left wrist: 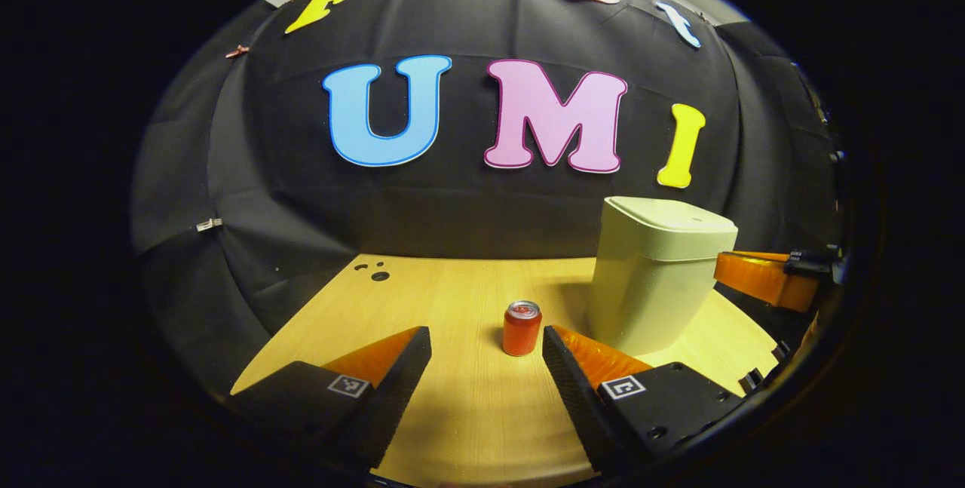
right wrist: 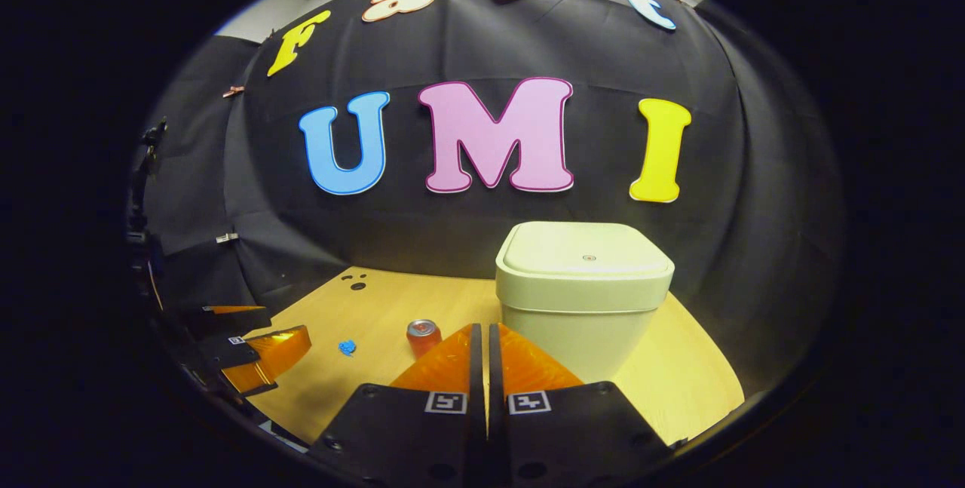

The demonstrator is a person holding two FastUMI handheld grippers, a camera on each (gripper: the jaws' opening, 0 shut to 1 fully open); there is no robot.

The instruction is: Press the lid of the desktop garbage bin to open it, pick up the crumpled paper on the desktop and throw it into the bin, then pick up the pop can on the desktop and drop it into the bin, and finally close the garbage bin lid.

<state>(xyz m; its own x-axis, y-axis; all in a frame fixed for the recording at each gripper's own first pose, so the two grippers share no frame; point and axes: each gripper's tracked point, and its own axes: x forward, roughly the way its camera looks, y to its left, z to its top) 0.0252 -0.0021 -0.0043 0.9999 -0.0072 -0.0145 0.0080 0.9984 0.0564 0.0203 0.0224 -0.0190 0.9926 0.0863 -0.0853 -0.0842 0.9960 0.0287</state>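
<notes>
With the bin (right wrist: 584, 296) lid down and nothing yet binned, the pop can (left wrist: 522, 328) stood at its 9 o'clock on the tabletop (left wrist: 467, 397), between the spread left tool (left wrist: 486, 356), while the right tool (right wrist: 482, 356) was pressed together, empty, facing the bin.

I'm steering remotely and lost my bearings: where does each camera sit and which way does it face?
Left gripper view: rides the left claw, open, low over the table, facing the pop can, bin to its right.
Right gripper view: rides the right claw, shut, facing the closed bin.
Shared: bin, can, table, booth wall; each catches the other claw at its edge.
</notes>
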